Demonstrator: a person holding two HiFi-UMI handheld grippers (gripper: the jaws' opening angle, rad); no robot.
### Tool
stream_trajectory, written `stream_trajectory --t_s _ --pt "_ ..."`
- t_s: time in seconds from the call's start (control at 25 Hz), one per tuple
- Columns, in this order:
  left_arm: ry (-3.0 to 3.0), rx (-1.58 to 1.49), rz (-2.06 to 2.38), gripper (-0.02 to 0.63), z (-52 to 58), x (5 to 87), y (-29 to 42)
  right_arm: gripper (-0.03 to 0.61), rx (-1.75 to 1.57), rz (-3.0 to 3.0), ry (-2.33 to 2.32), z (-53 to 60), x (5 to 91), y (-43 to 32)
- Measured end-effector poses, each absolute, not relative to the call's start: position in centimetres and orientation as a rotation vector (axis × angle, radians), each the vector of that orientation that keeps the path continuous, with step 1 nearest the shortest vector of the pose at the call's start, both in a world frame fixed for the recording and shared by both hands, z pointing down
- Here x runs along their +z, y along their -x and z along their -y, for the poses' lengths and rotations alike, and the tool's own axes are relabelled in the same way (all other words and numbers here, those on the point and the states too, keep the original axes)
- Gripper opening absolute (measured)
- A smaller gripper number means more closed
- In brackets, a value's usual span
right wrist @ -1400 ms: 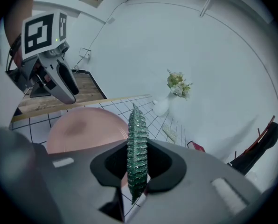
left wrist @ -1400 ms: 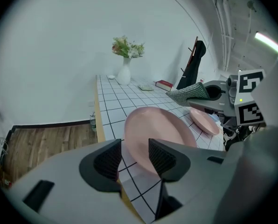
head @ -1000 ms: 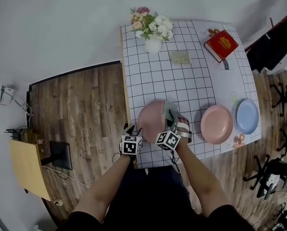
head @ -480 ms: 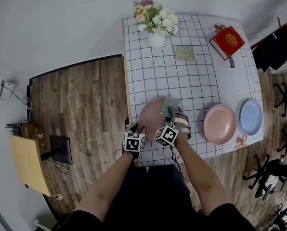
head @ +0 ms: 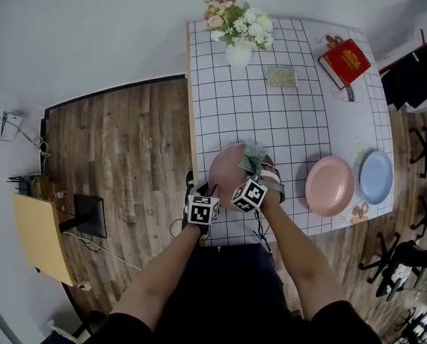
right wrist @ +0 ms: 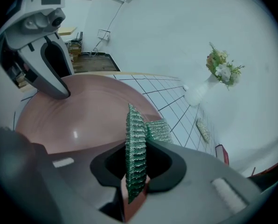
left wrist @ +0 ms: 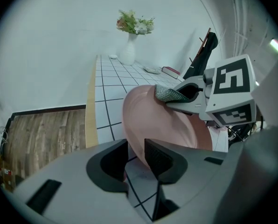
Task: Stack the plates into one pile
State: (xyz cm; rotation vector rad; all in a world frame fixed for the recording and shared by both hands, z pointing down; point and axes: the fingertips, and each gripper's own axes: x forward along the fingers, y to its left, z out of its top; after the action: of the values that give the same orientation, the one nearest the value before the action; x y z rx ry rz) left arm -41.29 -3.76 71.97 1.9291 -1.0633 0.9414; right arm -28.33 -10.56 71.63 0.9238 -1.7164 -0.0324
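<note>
Head view: the pink plate (head: 228, 174), being grasped at the table's (head: 271, 120) near edge, is pinched by the right gripper (right wrist: 141, 143) and straddled by the left gripper's (left wrist: 136, 150) spread jaws (just closing); a firm hold, then carrying, is called for.

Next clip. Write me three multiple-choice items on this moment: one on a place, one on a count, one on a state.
1. Where on the table is the red book, in the head view?
A. near left corner
B. middle
C. far right corner

2. How many plates are in view?
A. two
B. three
C. five

3. The right gripper has its jaws:
A. shut on a green pad
B. wide apart and empty
C. shut on the red book

Answers:
1 C: the book lies beside the far right edge.
2 B: there are two pink plates and one blue plate.
3 A: the pad stands upright between the jaws.
</note>
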Motion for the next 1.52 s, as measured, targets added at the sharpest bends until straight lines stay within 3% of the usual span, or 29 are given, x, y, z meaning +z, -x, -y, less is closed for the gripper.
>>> stream_trajectory --t_s 1.52 --pt "-1.909 0.951 1.076 0.101 3.9 72.4 41.2 0.08 -0.012 1.916 -0.452 8.3 72.3 36.2"
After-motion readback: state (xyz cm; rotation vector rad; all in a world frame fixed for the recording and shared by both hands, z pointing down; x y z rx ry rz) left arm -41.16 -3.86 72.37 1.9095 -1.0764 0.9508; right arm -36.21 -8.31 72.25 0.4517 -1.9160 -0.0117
